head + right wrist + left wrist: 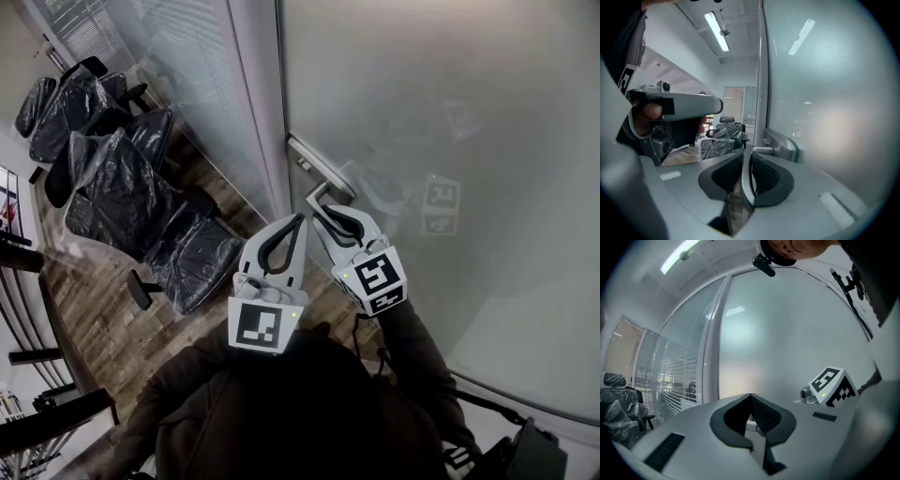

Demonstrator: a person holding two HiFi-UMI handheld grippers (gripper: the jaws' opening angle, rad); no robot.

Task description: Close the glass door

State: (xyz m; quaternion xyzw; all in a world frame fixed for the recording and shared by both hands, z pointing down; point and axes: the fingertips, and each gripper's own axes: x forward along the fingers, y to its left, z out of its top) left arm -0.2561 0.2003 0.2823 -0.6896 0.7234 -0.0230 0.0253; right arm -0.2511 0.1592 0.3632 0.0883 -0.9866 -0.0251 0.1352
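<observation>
Leverage comes from our right tool (746,158), clamped on the silver metal lever handle (782,144) of the frosted glass door (829,93) just ahead, presumably to swing it; our left tool (750,398) hovers pinched together, empty.

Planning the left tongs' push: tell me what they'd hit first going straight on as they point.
Most likely the frosted glass door, close beside the vertical frame post. The left tongs are shut and empty, and nothing shows between them and the glass, though depth is hard to judge.
</observation>
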